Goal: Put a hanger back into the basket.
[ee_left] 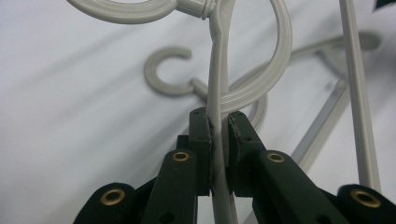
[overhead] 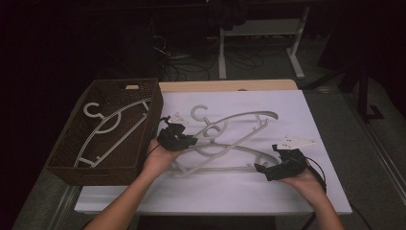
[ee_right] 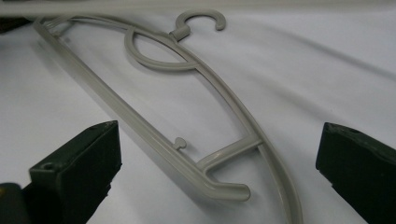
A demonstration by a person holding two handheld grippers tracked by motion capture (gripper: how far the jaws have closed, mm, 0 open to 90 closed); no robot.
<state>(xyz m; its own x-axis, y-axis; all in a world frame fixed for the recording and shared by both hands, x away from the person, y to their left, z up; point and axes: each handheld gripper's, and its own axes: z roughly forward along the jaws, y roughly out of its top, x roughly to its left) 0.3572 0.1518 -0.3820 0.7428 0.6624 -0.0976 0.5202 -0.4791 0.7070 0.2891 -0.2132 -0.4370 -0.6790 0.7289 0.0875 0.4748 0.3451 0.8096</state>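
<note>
So we're mid pick-up right now. Closest to us, our right gripper (overhead: 262, 168) sits low on the white table (overhead: 287, 196) with its jaws spread wide and nothing in them, pointed at the far end of the hanger on the table (ee_right: 187, 135), the one lying flat. A bit further in, our left gripper (overhead: 184, 139) is clamped tight on the thin arm of the grey hanger (ee_left: 215, 79), just below its hook, and that one looks partly lifted, crossing over the flat one. Both are pale grey plastic, skinny bars, curved shoulders, open hooks. Past that, on the left edge, the brown wicker basket (overhead: 155, 108) already has one hanger in the basket (overhead: 107, 129). Next move, we reckon: carry the held one left and over the basket wall without snagging its hook on the other.
</note>
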